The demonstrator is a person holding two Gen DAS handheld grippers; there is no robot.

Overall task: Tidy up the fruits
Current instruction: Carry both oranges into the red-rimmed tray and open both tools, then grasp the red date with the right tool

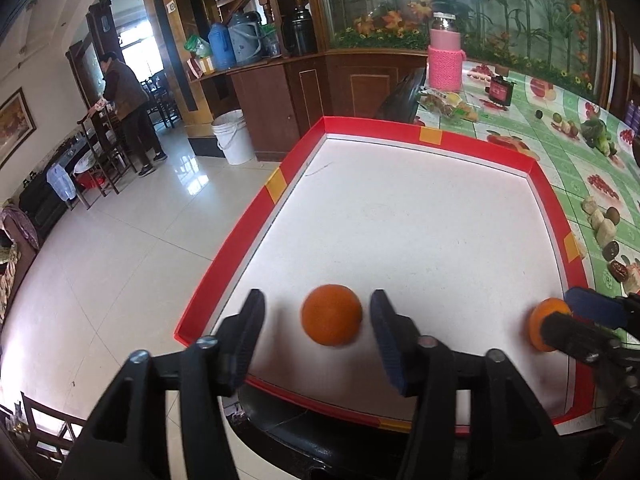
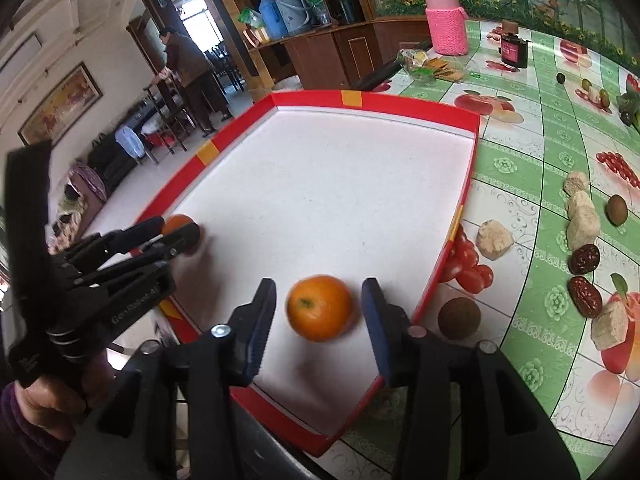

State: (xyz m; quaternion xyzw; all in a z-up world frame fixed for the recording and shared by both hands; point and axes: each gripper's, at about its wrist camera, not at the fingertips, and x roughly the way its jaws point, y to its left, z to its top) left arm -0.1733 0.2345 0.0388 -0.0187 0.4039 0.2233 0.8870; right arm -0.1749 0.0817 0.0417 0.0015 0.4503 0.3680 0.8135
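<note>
A red-rimmed white tray (image 1: 432, 136) lies on the table; it also shows in the right wrist view (image 2: 400, 102). One orange (image 1: 331, 314) sits in the tray's near left part, between the fingers of my open left gripper (image 1: 318, 312), with gaps on both sides. A second orange (image 2: 320, 307) sits in the near right part between the fingers of my open right gripper (image 2: 320, 300), not gripped. Each gripper shows in the other view: the right gripper (image 1: 560, 314) around its orange (image 1: 540, 320), the left gripper (image 2: 180, 226) around its orange (image 2: 178, 224).
The table has a green fruit-print cloth (image 2: 532, 160). A pink knit-covered jar (image 2: 445, 20), a small dark box (image 2: 514, 50) and a snack bag (image 2: 428, 65) stand beyond the tray. A person (image 1: 128, 100) stands far left by a chair. A white bucket (image 1: 234, 136) is on the floor.
</note>
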